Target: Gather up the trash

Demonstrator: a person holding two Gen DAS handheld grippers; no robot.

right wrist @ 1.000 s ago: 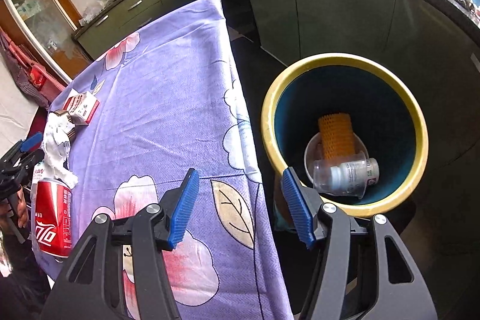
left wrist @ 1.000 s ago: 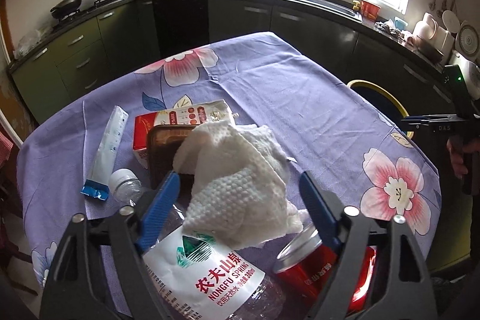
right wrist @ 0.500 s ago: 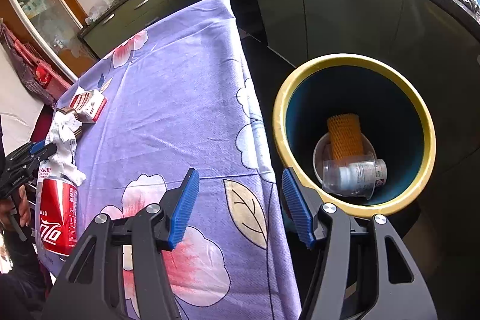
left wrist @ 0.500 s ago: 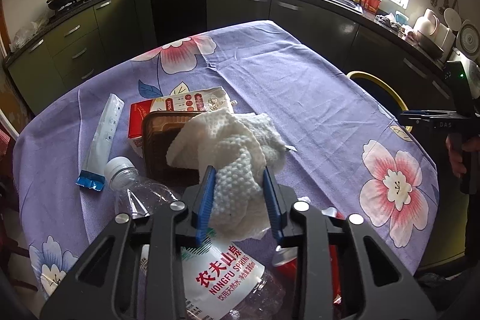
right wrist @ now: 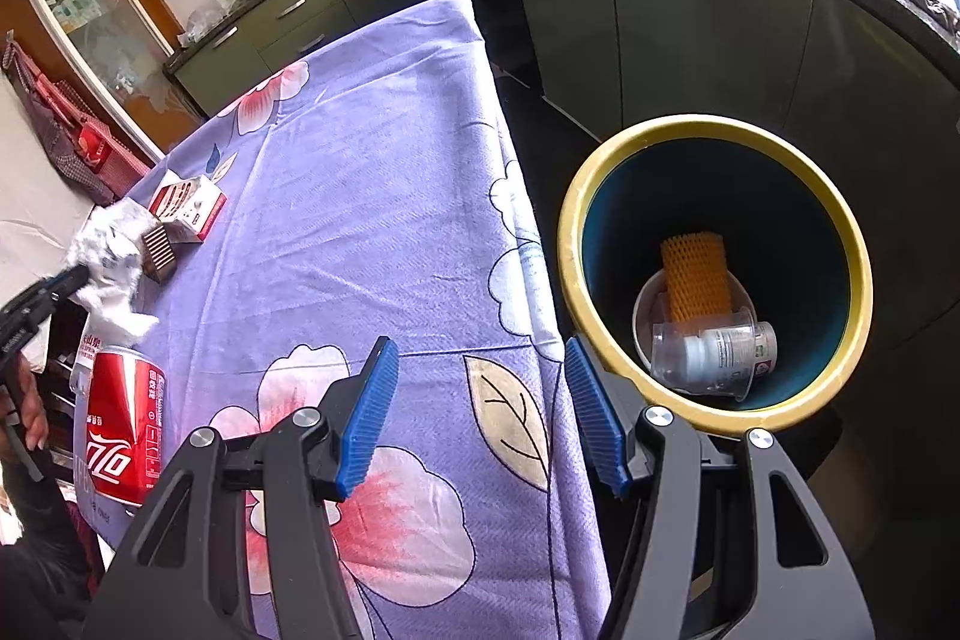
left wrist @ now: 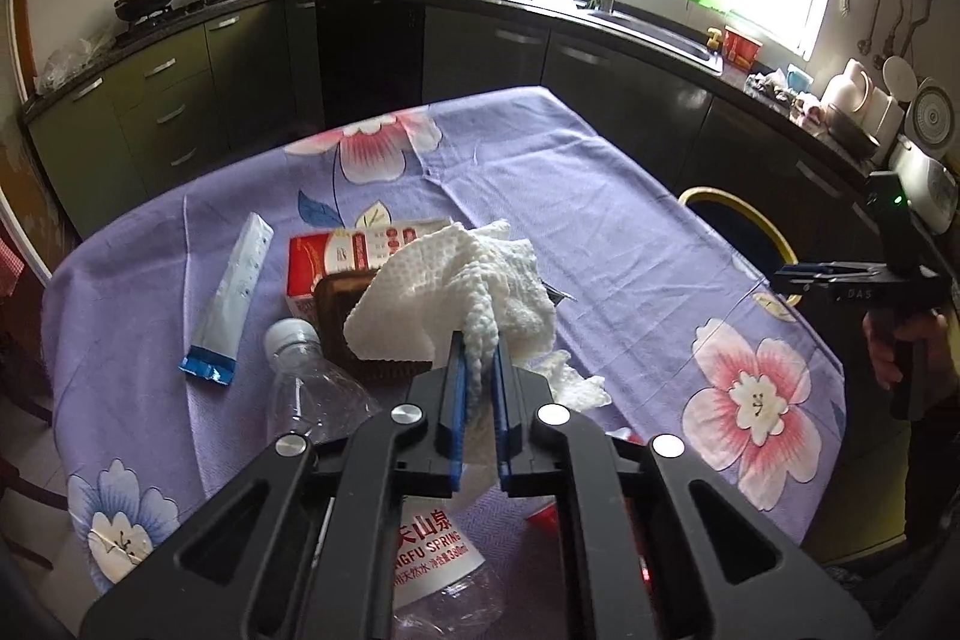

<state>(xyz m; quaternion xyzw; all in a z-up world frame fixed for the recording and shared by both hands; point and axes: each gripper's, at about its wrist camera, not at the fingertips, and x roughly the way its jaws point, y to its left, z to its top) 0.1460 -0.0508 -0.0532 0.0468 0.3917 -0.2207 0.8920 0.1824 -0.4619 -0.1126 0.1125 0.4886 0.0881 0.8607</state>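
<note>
On the purple tablecloth, beside a red carton and a brown tray: white paper towel, pinched tight between both pads of the left gripper. Over the table edge, next to the yellow-rimmed bin: right gripper, spread wide, gripping nothing.

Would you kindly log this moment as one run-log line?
left gripper: shut on paper towel | right gripper: open, empty, beside bin | cola can: on table
</note>
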